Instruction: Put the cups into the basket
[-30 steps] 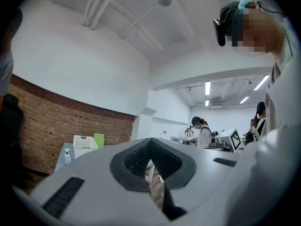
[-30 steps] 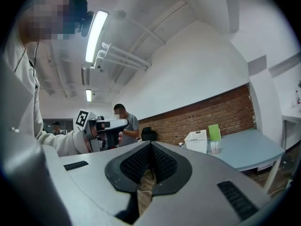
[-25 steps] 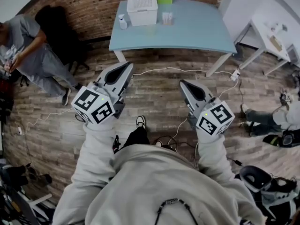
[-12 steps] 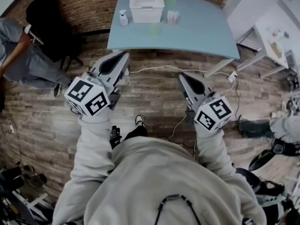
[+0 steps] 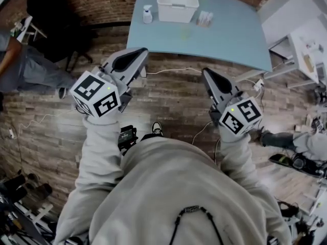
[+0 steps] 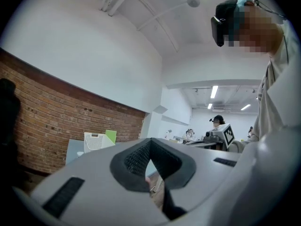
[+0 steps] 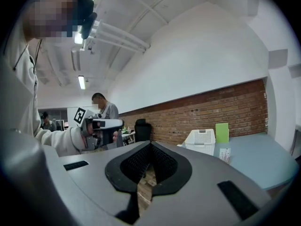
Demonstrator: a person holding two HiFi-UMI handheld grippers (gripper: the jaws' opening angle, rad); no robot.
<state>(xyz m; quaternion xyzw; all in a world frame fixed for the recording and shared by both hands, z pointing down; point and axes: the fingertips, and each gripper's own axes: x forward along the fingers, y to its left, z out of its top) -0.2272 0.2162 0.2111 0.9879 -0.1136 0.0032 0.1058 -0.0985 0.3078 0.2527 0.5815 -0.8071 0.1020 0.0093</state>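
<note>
Both hands are short of the table [image 5: 230, 34]; approach step, I judge. Left gripper [image 5: 143, 52] and right gripper [image 5: 206, 73] are both pinched together, nothing in them. Cups [image 5: 205, 18] stand on the tabletop just right of the basket [image 5: 177, 1], not in it. Best: close in, square up to the cups, spread one pair of jaws before reaching, keep clear of the spray bottle [image 5: 147, 14]. Head view gives the layout from above. Right gripper view shows cups and basket side-on. Left gripper view shows the basket but no cups.
</note>
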